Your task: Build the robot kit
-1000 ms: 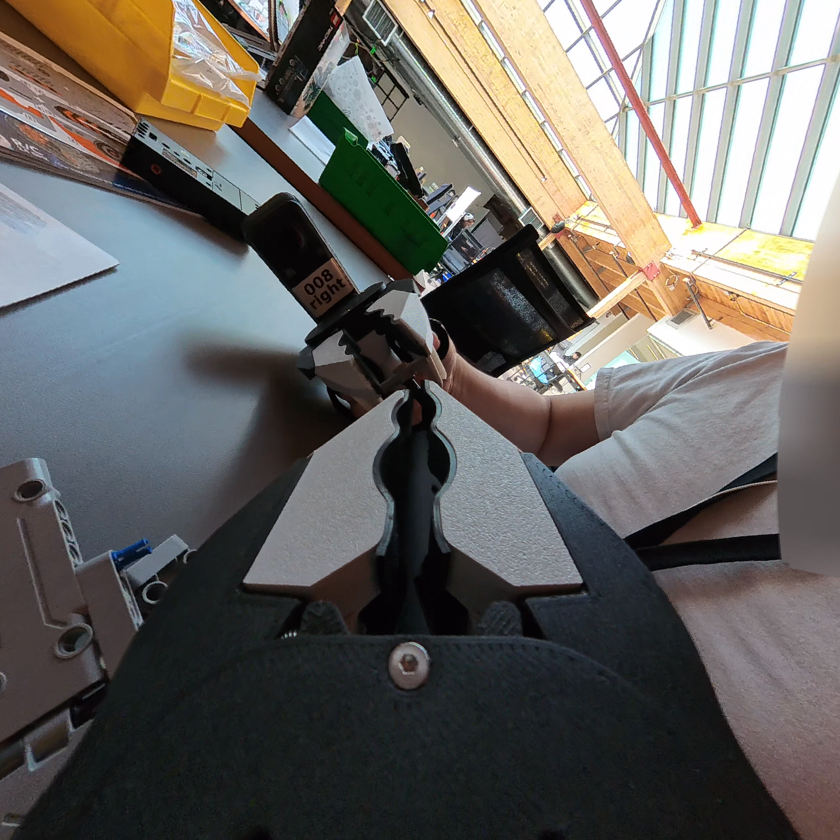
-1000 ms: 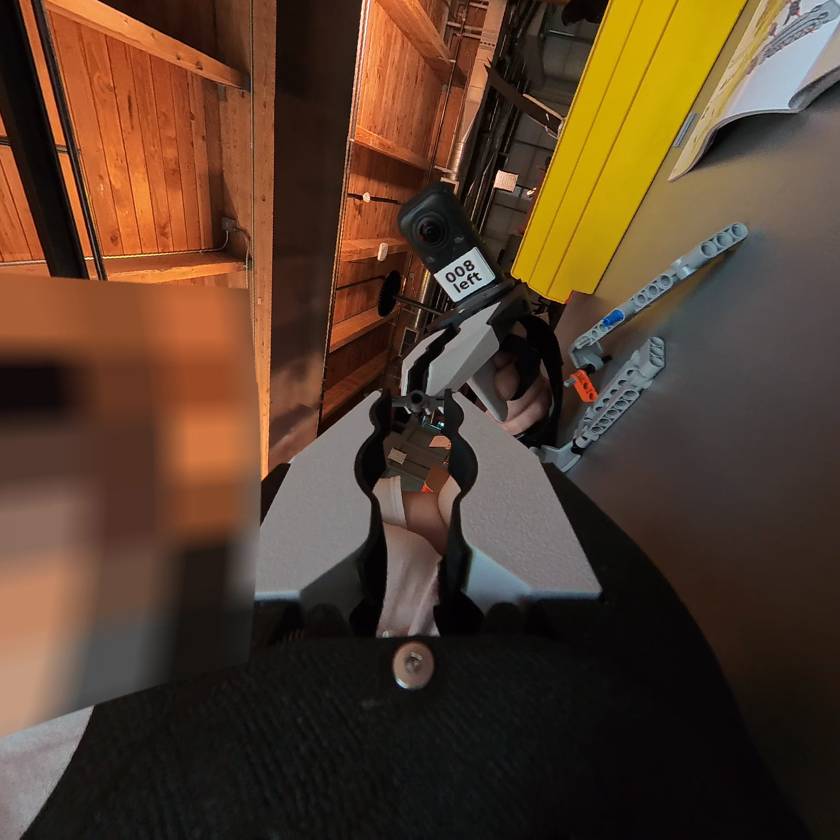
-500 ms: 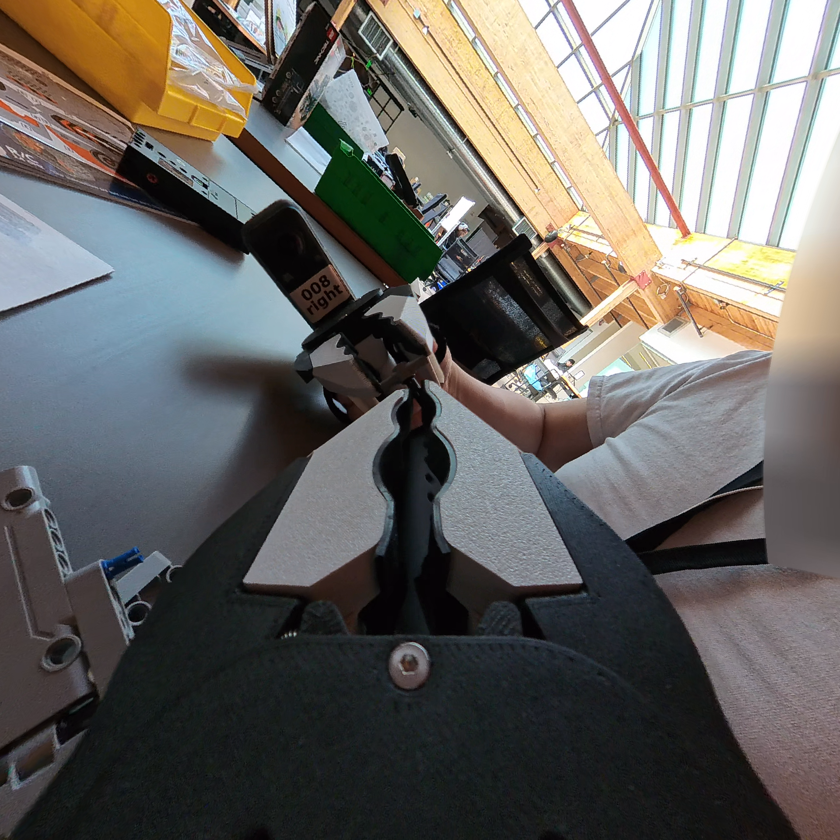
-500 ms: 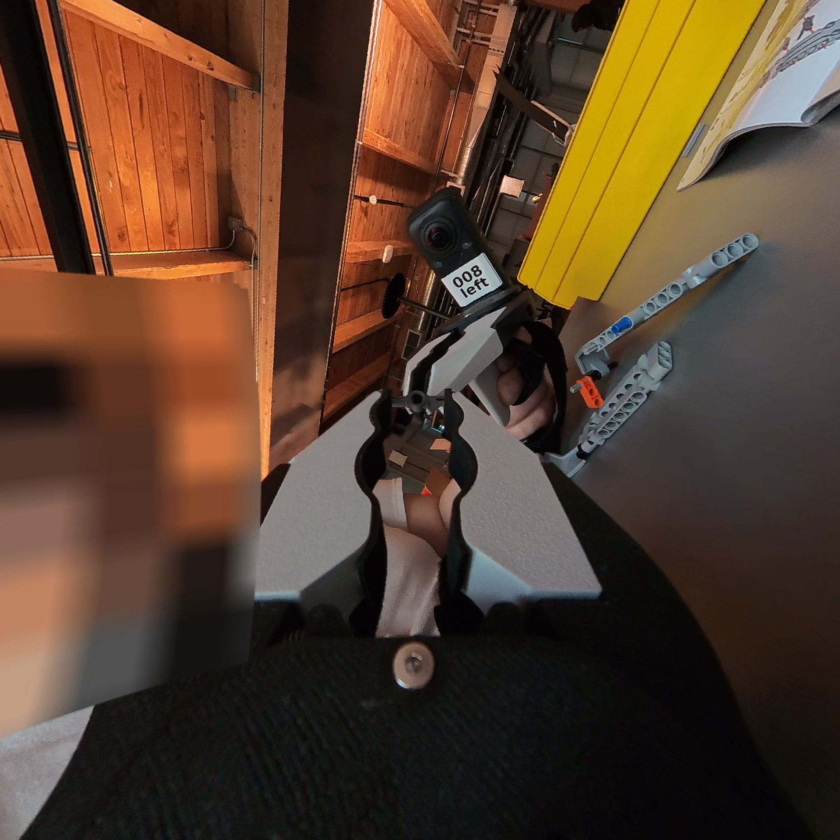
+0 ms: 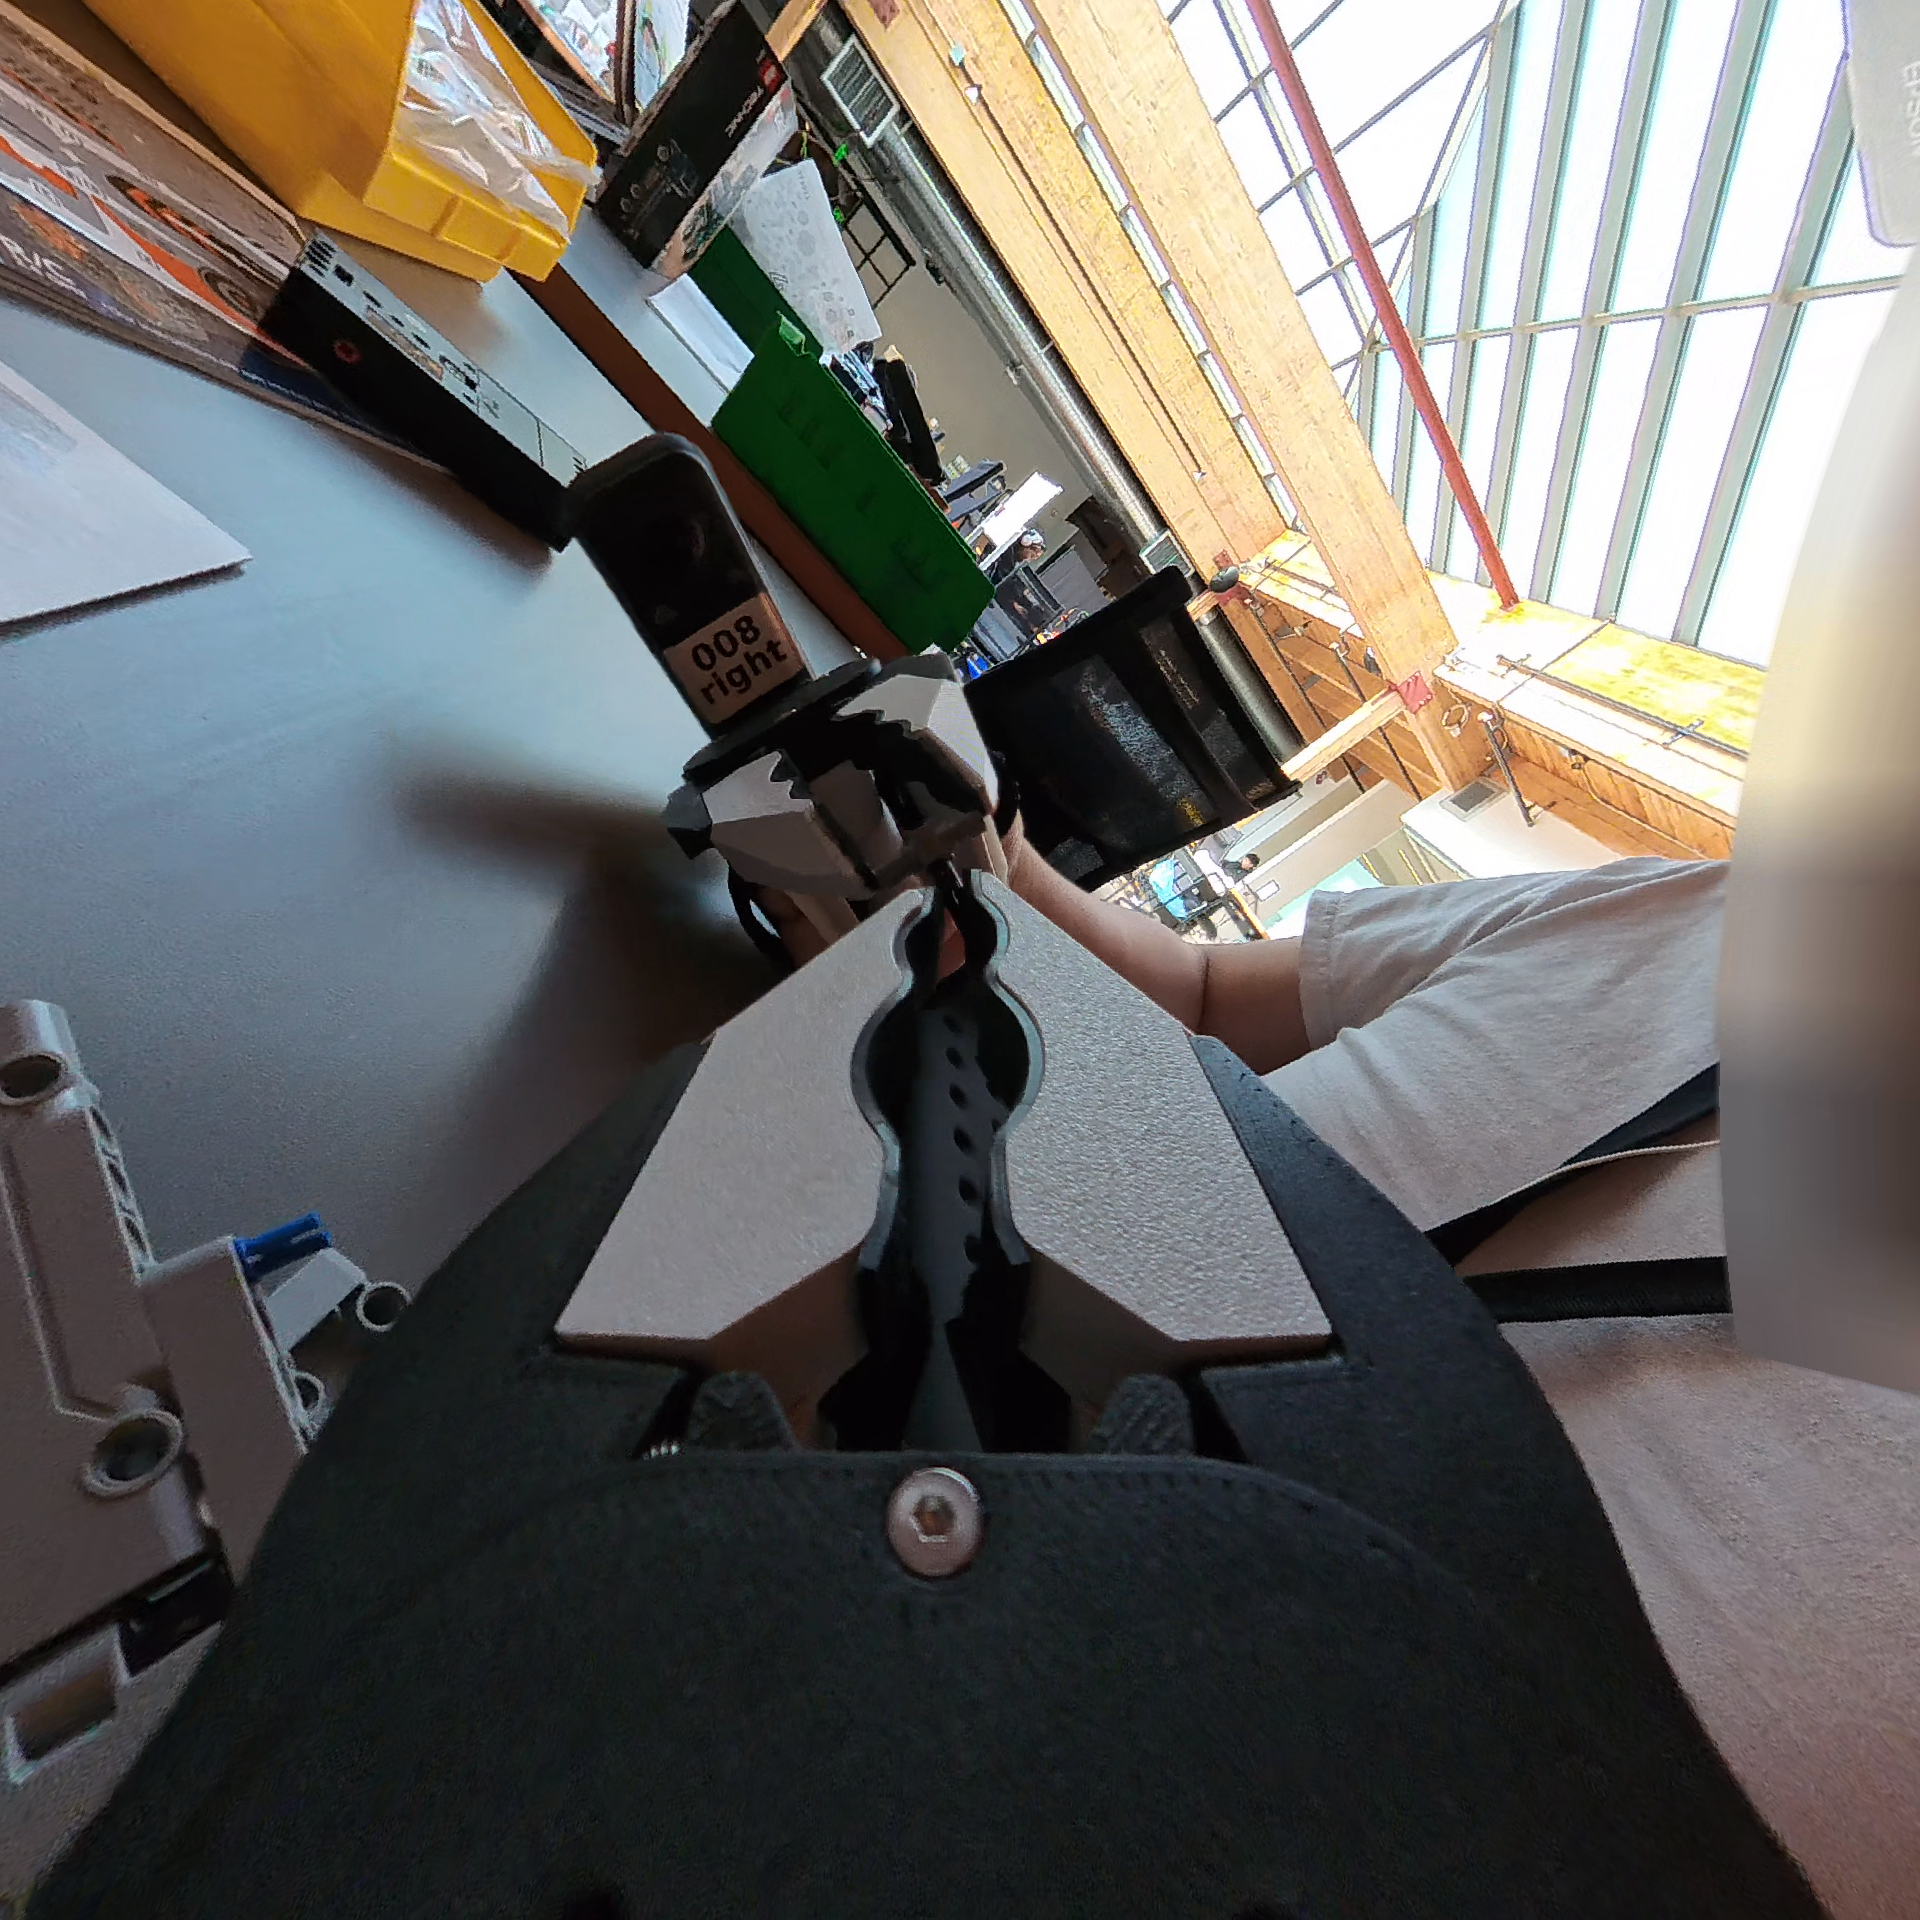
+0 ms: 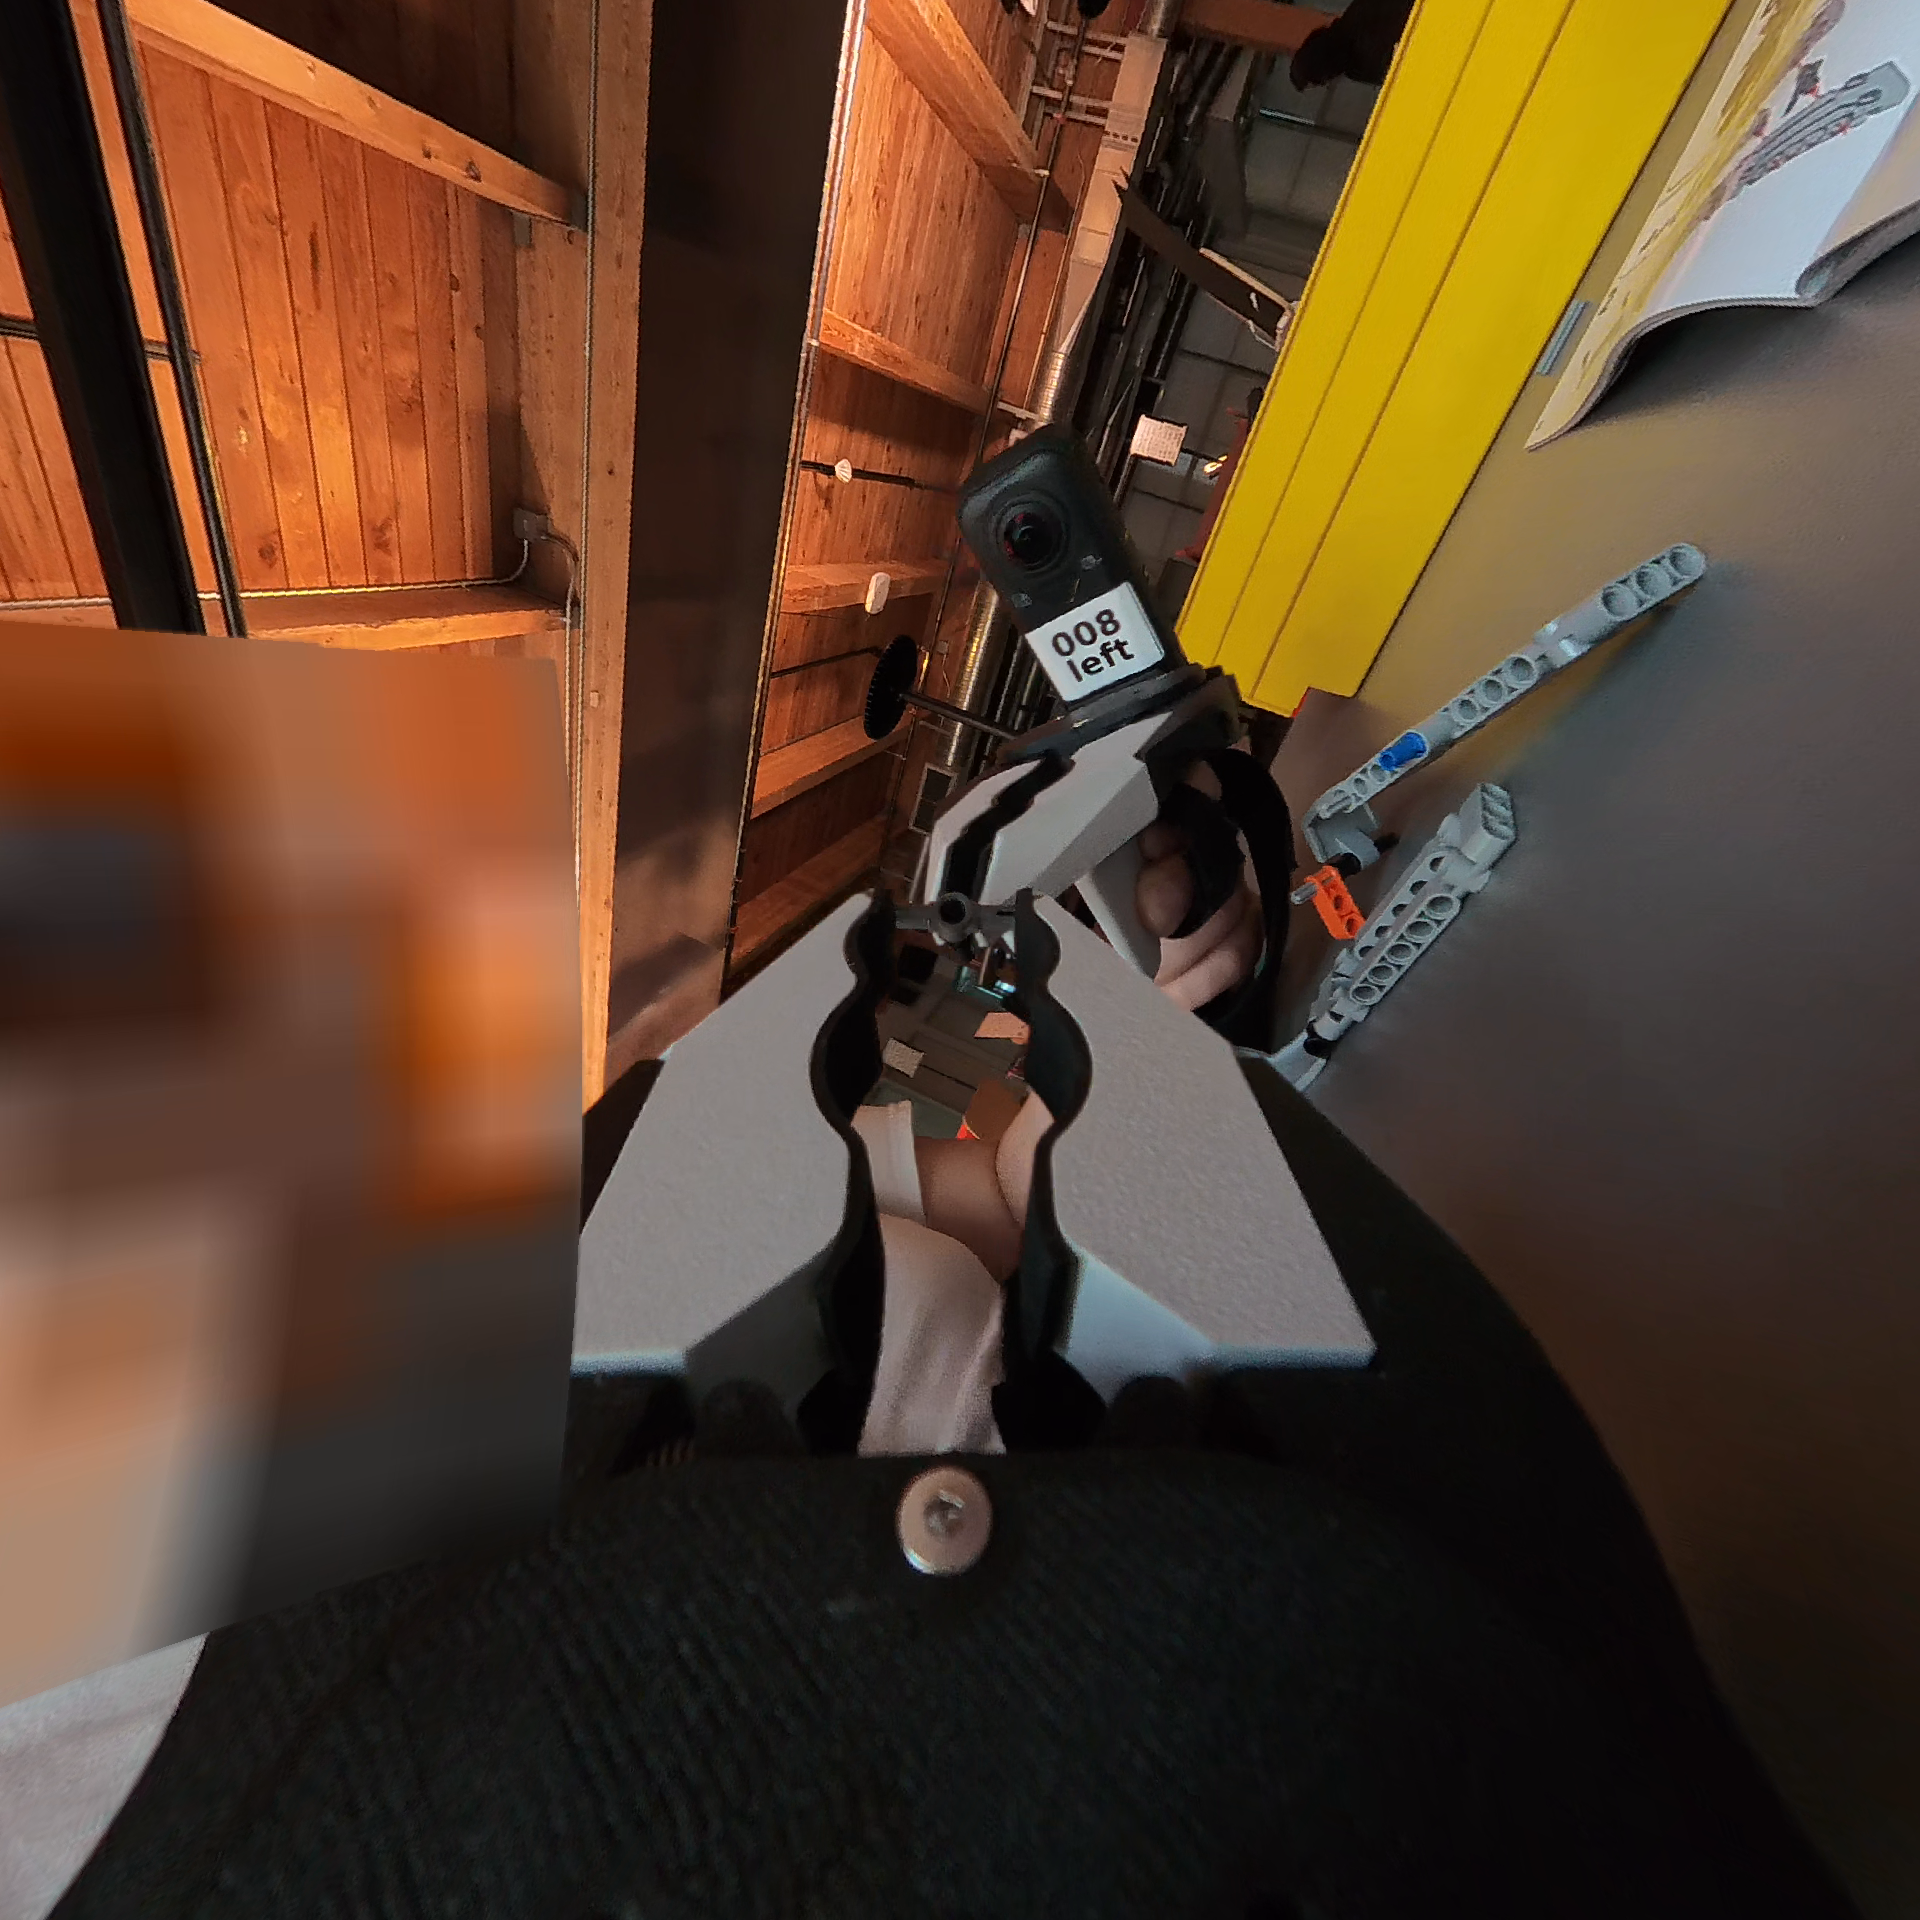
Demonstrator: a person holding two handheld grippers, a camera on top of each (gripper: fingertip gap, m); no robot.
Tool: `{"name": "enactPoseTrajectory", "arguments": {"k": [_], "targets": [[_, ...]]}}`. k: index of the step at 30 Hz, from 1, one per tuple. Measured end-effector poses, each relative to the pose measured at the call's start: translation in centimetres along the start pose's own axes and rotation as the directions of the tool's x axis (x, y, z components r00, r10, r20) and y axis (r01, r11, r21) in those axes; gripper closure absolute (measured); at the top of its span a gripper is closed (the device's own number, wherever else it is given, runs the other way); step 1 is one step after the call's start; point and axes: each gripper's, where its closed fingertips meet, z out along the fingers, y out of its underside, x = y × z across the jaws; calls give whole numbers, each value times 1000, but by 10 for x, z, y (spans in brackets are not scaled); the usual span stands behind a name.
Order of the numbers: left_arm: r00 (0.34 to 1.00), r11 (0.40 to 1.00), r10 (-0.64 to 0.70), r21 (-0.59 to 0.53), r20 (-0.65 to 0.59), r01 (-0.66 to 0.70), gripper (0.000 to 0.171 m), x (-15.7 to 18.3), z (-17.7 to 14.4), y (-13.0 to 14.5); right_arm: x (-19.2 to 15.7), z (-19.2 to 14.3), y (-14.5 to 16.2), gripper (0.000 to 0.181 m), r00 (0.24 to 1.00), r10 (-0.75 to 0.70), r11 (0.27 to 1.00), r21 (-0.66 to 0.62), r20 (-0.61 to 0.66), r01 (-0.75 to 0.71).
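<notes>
Above the dark desk [image 5: 312, 790], the left gripper [image 5: 951, 914] is pinching a black perforated beam [image 5: 951, 1143], its long axis running along the fingers toward the right gripper [image 6: 951, 925], whose narrowly parted jaws are nipping a small grey hub-and-axle piece [image 6: 954, 914]. Grey studded beams [image 6: 1455, 831] are lying near the desk's edge.

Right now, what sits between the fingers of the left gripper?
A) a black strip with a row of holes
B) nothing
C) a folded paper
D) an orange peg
A: in the left wrist view the left gripper is shut on a black strip with holes running along its fingers.
</notes>
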Motion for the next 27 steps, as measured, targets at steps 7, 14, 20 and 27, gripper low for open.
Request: {"name": "enactPoseTrajectory", "arguments": {"k": [7, 14, 20, 27], "targets": [[1000, 1000, -17, -18, 20, 17, 171, -5, -1, 4, 6, -1, 1, 160, 999, -18, 1000, -5, -45, 18], [999, 1000, -4, -29, 37, 5, 171, -7, 2, 5, 7, -2, 0, 161, 999, 24, 1000, 7, -35, -23], [999, 999, -33, -31, 13, 33, 171, -5, 2, 7, 6, -2, 2, 160, 999, -9, 1000, -18, -50, 8], [998, 998, -54, -31, 6, 55, 171, -6, 2, 7, 7, -4, 3, 161, 996, -43, 999, -35, -78, 40]]}}
